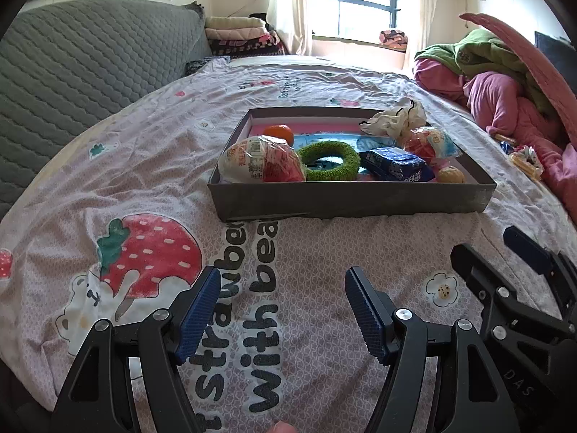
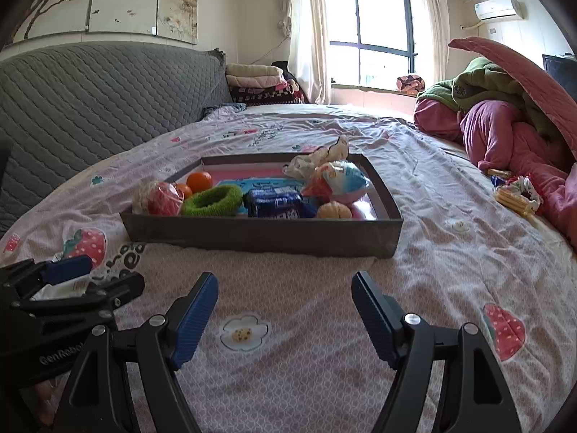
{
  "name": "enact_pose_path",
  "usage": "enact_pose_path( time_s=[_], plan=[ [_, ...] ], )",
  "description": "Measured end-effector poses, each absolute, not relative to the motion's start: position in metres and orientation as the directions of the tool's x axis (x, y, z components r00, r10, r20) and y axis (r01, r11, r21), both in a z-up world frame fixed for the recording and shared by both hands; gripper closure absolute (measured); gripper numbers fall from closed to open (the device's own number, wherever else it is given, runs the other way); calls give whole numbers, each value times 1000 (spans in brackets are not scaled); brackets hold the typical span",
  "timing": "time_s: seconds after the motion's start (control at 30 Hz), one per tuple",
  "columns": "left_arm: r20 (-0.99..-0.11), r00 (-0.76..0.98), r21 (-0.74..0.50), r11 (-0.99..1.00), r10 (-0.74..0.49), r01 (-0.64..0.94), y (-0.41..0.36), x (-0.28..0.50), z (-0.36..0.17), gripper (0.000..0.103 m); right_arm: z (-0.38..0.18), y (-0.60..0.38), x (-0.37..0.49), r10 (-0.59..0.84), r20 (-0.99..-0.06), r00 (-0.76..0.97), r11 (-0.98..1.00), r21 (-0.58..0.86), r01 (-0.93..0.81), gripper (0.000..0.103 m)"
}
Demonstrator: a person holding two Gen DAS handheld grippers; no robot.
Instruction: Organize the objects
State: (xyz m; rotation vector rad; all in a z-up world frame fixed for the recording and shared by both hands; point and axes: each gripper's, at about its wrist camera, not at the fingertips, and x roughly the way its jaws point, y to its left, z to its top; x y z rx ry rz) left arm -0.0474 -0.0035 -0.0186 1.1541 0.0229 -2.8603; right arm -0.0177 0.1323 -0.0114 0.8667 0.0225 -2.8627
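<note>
Both the left gripper (image 1: 283, 310) and right gripper (image 2: 285, 315) hover spread and empty before a shallow grey box (image 1: 353, 200) of light, soft snacks – crinkly wrappers (likely slippery), best pinched mid-body.

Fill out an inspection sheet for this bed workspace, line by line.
Surface: strawberry-print bedsheet, wrinkled.
Job's things: grey tray holding orange, green ring, blue packet, wrapped snacks.
Clutter: loose snack packets on the sheet beside pink bedding.
Grippers: left gripper and right gripper both open, empty, short of the tray.
Cables: nothing seen.
Surroundings: grey headboard, window, air conditioner.
</note>
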Motion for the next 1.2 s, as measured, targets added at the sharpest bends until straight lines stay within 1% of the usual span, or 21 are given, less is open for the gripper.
enact_pose_path(
  time_s=[0.17,0.33,0.83,0.93,1.2],
  plan=[
    [-701,-712,4,-998,-50,66,-6,-44,-22,30,-17,131,-14,-131,-569,-811,-989,18,148,27],
    [-699,-714,5,-998,-48,62,-5,-41,-23,30,-19,130,-8,-126,-567,-814,-989,8,148,27],
    [-700,-713,13,-999,-44,50,-3,-37,-31,30,-23,130,-7,-144,-578,-803,-988,38,151,27],
    [-684,-728,27,-998,-53,48,-2,-35,-30,30,-23,130,-7,-146,-573,-806,-988,40,151,27],
    [-703,-710,7,-999,-41,51,-6,-40,-35,30,-25,128,-7,-146,-573,-806,-987,34,154,27]
  ],
)
